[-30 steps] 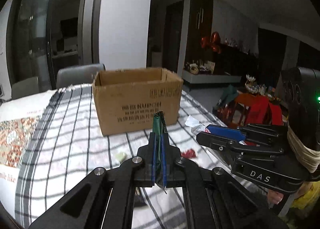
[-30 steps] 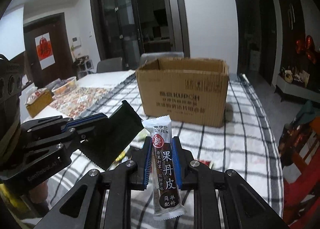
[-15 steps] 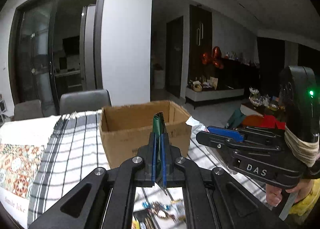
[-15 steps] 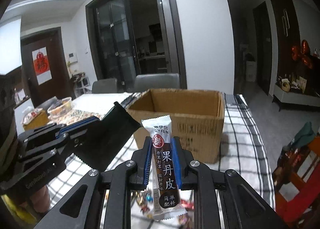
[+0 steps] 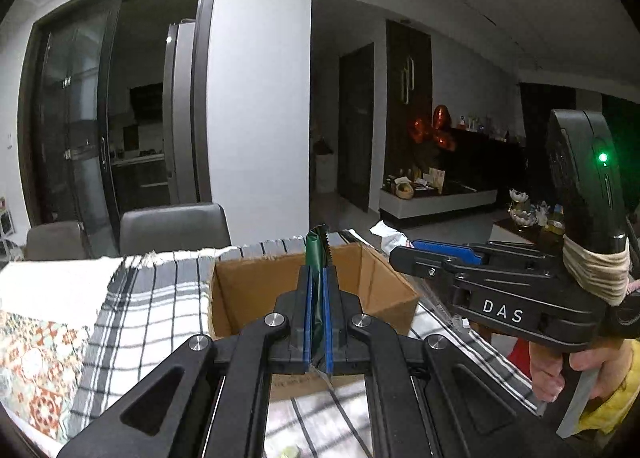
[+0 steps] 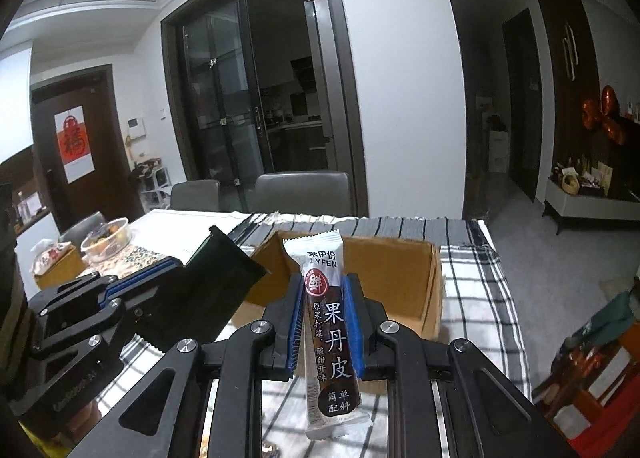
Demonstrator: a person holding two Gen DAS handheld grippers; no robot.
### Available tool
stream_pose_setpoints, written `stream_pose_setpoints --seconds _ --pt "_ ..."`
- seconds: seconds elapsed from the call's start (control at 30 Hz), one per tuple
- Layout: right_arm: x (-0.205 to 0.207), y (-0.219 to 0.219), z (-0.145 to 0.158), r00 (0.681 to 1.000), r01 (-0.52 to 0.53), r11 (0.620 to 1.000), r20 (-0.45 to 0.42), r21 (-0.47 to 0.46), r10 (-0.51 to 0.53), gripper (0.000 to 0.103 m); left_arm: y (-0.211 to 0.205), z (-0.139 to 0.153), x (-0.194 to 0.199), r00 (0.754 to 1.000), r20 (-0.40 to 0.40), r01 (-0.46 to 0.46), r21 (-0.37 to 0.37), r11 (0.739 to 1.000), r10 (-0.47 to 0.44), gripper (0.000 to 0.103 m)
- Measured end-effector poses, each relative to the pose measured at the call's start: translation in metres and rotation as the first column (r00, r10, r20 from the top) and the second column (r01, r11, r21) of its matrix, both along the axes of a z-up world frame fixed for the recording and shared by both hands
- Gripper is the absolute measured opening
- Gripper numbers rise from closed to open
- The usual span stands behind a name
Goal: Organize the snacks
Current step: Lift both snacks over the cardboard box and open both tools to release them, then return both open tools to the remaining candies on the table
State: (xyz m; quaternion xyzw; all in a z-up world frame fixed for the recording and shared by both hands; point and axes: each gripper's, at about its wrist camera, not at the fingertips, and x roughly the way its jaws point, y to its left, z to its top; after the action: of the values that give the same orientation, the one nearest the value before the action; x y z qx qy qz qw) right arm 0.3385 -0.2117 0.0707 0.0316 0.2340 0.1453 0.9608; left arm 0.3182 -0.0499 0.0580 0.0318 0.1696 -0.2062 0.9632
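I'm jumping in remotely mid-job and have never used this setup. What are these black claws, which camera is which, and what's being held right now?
There is no robot arm: a person holds a two-finger gripper in each hand, and each carries a wide-angle camera looking along its fingers. The left wrist view shows the left gripper shut on a dark green packet, seen edge-on; the other gripper enters that picture from the right. The right wrist view shows the right gripper shut on a long white and brown snack bar. Both point toward an open cardboard box standing on a checked tablecloth. What the box holds is not visible. Off to the left a food bowl sits on the table.
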Motion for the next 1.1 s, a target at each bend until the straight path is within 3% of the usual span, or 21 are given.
stream_pose_setpoints --seconds 0.57,0.6,0.63,0.67,0.7,1.1 --pt "0.083 -0.013 -0.010 0.998 0.049 0.999 -0.042 -0.014 -0.050 0.022 -0.010 0.002 0.075 1.000 0.013 -0.024 0.023 0.999 0.024 0.007" --pt "0.085 -0.013 -0.011 0.998 0.052 0.999 -0.043 -0.016 -0.053 0.025 -0.009 0.000 0.079 1.000 0.010 -0.030 0.020 0.999 0.030 0.011" --pt "0.086 -0.013 -0.011 0.998 0.051 0.999 -0.047 -0.015 -0.051 0.030 -0.009 -0.001 0.082 0.999 0.006 -0.034 0.022 0.999 0.034 0.023" --pt "0.086 -0.013 -0.011 0.997 0.055 0.998 -0.047 -0.019 -0.056 0.040 -0.010 -0.002 0.083 0.999 0.003 -0.038 0.024 0.999 0.038 0.030" --pt "0.085 -0.013 -0.011 0.997 0.065 0.998 -0.039 -0.024 -0.066 0.041 -0.009 -0.003 0.084 0.999 -0.002 -0.049 0.023 0.999 0.049 0.037" --pt "0.022 -0.017 -0.005 0.997 0.074 0.996 0.005 -0.050 -0.074 0.041 -0.004 -0.003 0.036 0.996 -0.046 -0.078 0.049 0.996 0.080 0.041"
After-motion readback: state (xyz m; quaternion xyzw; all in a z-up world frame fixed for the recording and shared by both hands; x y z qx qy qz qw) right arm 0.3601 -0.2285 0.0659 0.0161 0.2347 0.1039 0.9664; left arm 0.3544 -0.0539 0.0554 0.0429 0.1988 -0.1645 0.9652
